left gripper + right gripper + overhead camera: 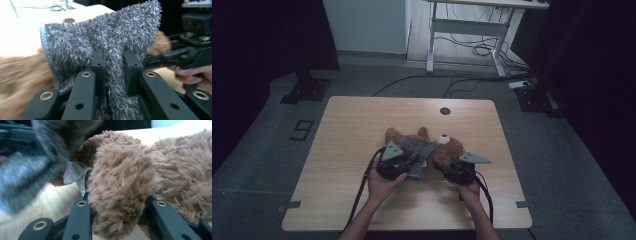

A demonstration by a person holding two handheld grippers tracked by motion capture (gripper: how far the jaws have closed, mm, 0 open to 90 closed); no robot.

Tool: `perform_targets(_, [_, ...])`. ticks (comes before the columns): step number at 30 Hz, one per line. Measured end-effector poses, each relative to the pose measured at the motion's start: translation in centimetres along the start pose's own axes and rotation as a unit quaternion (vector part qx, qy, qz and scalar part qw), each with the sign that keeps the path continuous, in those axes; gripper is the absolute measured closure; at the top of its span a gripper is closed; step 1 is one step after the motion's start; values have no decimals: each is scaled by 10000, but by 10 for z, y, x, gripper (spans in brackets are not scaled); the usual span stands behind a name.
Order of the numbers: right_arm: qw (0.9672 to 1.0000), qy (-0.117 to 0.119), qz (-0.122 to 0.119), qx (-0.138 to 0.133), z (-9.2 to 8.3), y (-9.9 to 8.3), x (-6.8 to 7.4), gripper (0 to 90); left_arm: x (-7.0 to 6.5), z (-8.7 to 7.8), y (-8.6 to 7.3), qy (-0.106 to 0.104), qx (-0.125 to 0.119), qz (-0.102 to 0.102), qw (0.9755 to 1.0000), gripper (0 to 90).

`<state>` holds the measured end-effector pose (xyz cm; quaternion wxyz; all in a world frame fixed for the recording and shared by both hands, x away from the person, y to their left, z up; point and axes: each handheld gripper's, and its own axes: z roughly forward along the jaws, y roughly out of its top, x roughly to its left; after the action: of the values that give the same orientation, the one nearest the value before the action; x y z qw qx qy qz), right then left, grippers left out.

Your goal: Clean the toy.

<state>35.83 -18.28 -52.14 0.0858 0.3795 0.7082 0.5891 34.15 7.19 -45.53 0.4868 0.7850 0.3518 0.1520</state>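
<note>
Teddy bear [432,146] lying lengthwise across surface [352,125]. Left hand-held gripper [113,62] clamped on grey garment [105,37], right hand-held gripper [116,205] pinching brown limb [120,187]. Garment left of limb.

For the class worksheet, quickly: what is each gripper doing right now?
Left gripper: closed on the grey cloth.
Right gripper: closed on a limb of the teddy bear.

Grey floor [562,165], white desk frame [467,25]
</note>
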Motion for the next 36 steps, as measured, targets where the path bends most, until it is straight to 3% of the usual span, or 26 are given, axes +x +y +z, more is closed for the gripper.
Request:
perform_targets(4, [10000,8,10,5,0,0,0,663,-3,29,-6,171,365,3,9992,735])
perform_targets(7, [10000,-4,-39,45,0,0,0,663,3,31,-14,87,320,-136,9994,737])
perform_targets(11, [10000,20,-39,50,-2,1,-2,662,7,16,-11,274,460,83,9985,740])
perform_targets(14, [10000,22,-9,47,-2,1,-3,663,17,0,-11,514,430,85,9977,740])
perform_targets(20, [10000,21,-16,52,-2,1,-3,662,43,-26,-25,800,317,-176,9961,741])
perform_targets(27, [10000,28,-13,51,-2,1,-4,662,72,-51,-48,1140,407,-520,9913,739])
perform_targets(32, [10000,35,-8,53,-1,1,-4,661,77,-53,-61,1181,417,-636,9901,737])
perform_targets(36, [10000,27,-18,58,-2,1,-3,661,75,-59,-55,1132,278,-695,9908,737])
